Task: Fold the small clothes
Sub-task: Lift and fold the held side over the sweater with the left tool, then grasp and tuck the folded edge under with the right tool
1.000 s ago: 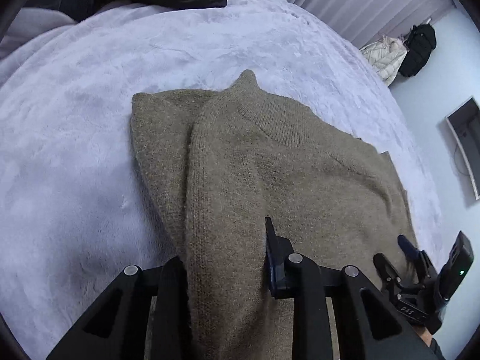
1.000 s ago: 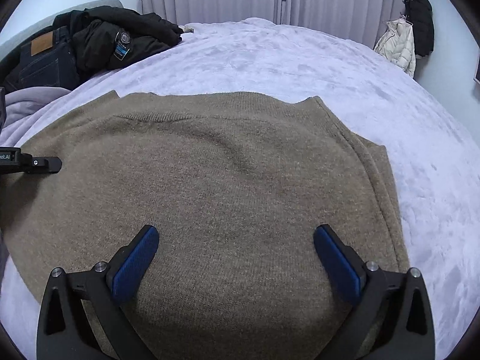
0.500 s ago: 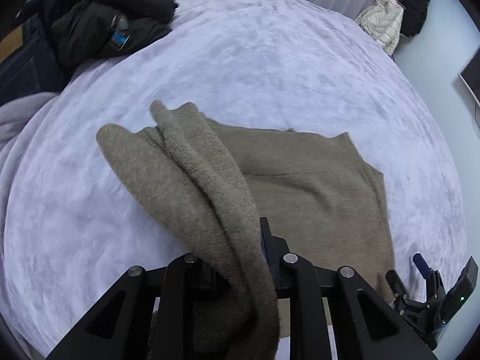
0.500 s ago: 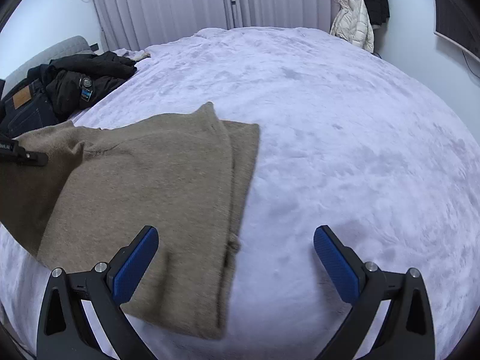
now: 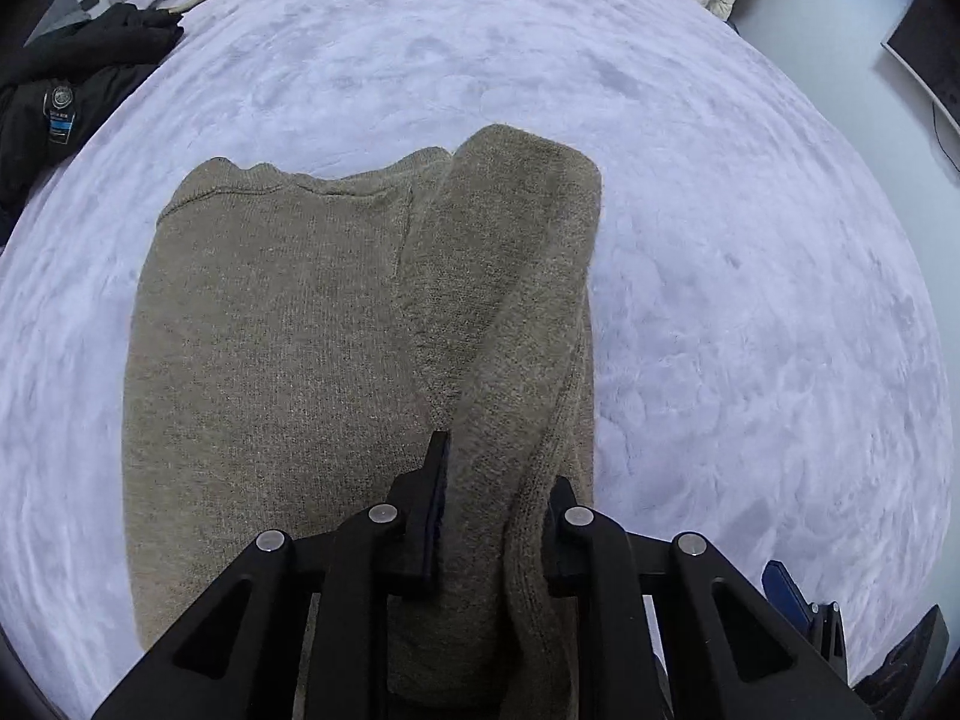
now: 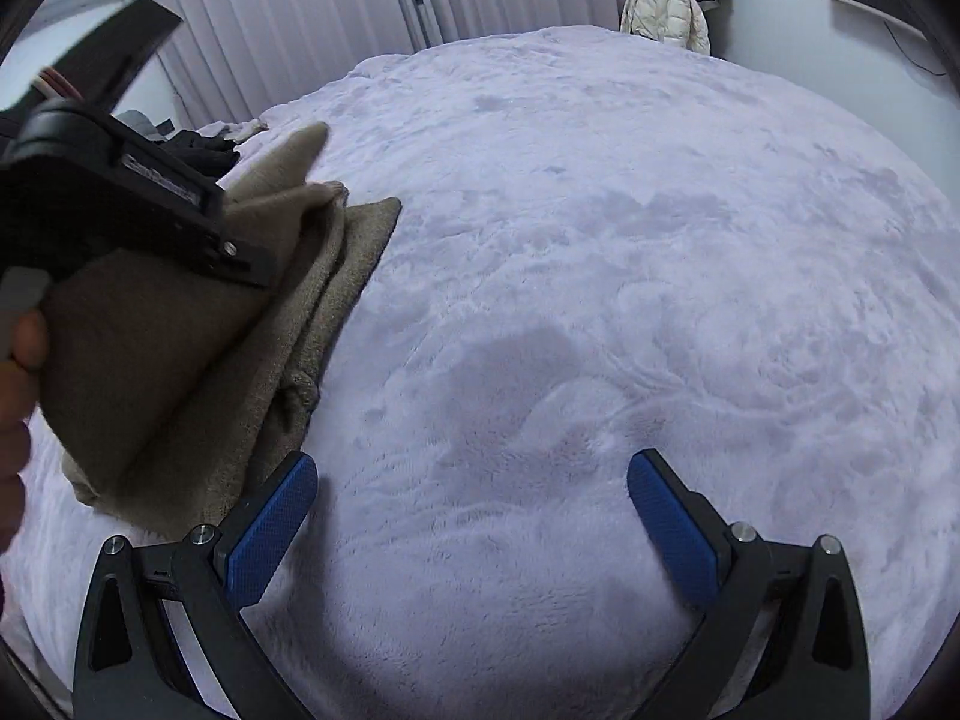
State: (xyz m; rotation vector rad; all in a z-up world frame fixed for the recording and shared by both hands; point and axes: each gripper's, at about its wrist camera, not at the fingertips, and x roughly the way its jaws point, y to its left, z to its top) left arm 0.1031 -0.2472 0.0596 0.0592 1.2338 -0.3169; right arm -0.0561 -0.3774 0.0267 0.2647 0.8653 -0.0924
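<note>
An olive-brown knitted sweater (image 5: pixel 282 324) lies on the pale lilac plush bedspread (image 5: pixel 750 300). My left gripper (image 5: pixel 498 480) is shut on a thick fold of it, lifted and laid over the garment's right side. In the right wrist view the same sweater (image 6: pixel 198 348) hangs bunched at the left under the left gripper's black body, with a person's hand (image 6: pixel 15 372) at the frame edge. My right gripper (image 6: pixel 471 510) stands open above bare bedspread (image 6: pixel 660 270), just right of the sweater, with nothing between its blue pads (image 6: pixel 273 531).
Dark clothes (image 5: pixel 72 90) are heaped at the bed's far left. A cream puffer jacket (image 6: pixel 660 0) and a dark coat hang near the curtains (image 6: pixel 300 18). A dark screen (image 5: pixel 936 54) hangs on the right wall. Open bedspread stretches to the right.
My left gripper has carried the sweater's fold from the left side across to the right. My right gripper, still open, has swung off the sweater to bare bedspread on its right.
</note>
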